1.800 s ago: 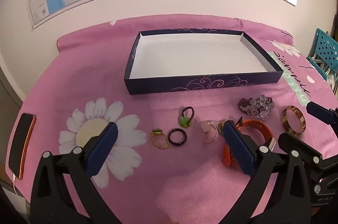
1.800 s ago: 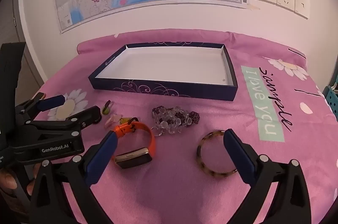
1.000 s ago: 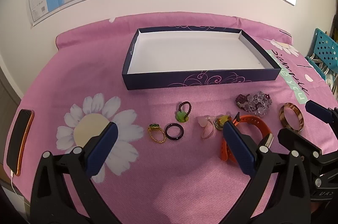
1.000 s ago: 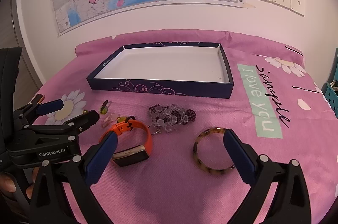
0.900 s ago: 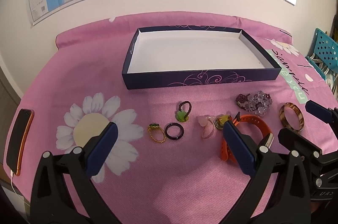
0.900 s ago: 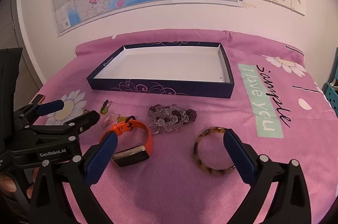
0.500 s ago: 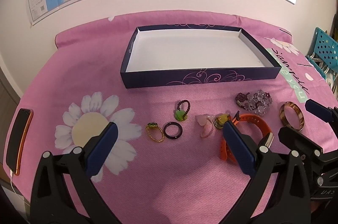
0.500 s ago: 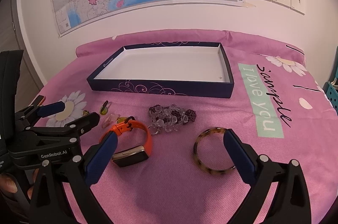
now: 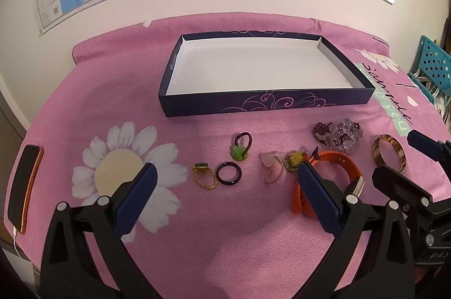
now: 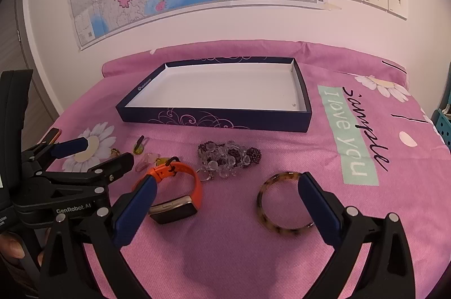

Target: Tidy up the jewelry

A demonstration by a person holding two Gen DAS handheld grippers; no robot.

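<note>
Pink bedspread, jewelry unsorted: both the left gripper (image 9: pixel 225 194) and right gripper (image 10: pixel 225 197) have barely shifted, hovering spread and empty, box (image 9: pixel 253 105) at twelve o'clock untouched.

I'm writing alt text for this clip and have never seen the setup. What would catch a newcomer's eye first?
Probably the big shallow navy box with its bare white floor, in the middle of the pink flowered cloth. In front of it runs a loose row of jewelry, the orange watch and the tortoiseshell bangle standing out. The left gripper and right gripper frame the foreground, both open and holding nothing.
</note>
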